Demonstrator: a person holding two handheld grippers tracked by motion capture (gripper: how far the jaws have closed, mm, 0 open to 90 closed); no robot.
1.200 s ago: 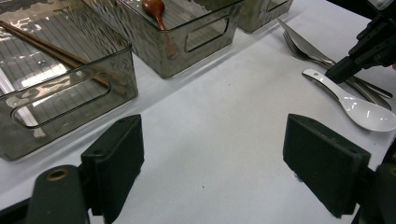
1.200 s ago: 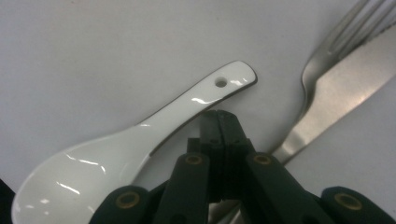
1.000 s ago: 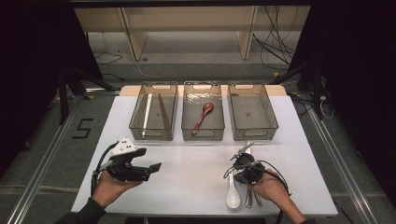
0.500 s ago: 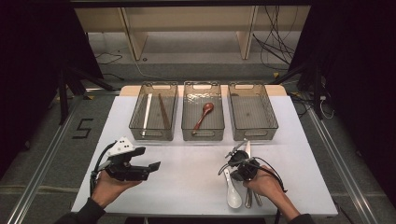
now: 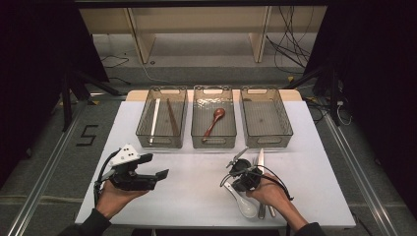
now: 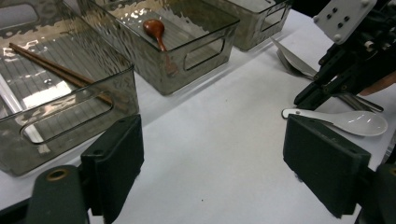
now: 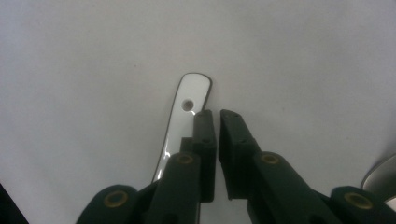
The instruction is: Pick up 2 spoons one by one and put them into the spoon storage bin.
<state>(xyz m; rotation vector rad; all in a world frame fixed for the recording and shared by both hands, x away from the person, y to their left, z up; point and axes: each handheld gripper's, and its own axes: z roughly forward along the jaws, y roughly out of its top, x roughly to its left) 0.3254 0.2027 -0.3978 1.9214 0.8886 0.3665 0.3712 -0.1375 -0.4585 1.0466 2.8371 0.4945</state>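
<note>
Counting three bins (image 5: 215, 121), perhaps four utensils.

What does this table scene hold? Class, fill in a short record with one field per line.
left bin: chopsticks, one pale stick
middle bin: brown spoon
right bin: nothing seen inside
table: white spoon, metal cutlery
left tool: open, holds nothing
right tool: nearly shut, beside the white spoon's handle
</note>
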